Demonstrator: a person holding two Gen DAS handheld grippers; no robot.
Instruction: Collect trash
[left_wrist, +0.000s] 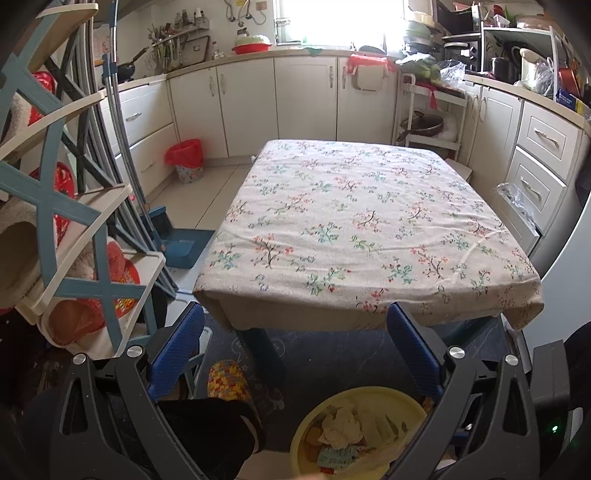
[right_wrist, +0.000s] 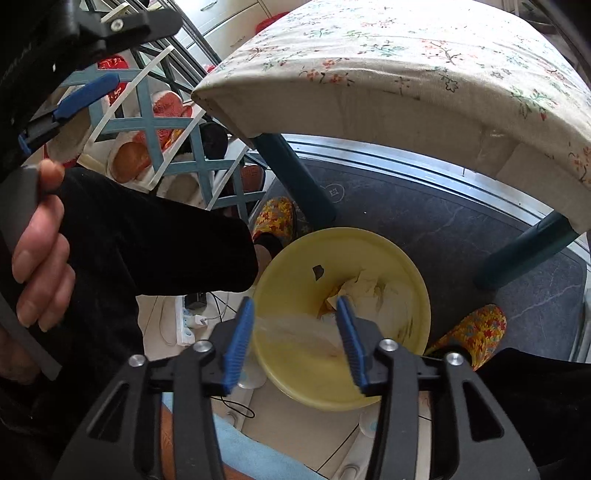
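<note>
blue ribbed right claw (right_wrist: 295, 339) gapes over round yellow bin (right_wrist: 417, 280) of crumpled paper.

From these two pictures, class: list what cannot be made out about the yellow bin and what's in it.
- Bin, left view: near rim cut off by the frame edge.
- Blurred pale scrap between the right tongs, right view: motion blur hides what it is.
- Wrapper print: too small to read.

You are in a home kitchen: cream cabinets (left_wrist: 306, 99) run under a cluttered counter (left_wrist: 491, 79), utensils hang on a wall rack (left_wrist: 177, 37) beside a bright window (left_wrist: 340, 20), a floral-clothed table (left_wrist: 362, 229) fills the middle, and a shoe rack (left_wrist: 74, 221) of slippers stands beside a broom and dustpan (left_wrist: 181, 247).
</note>
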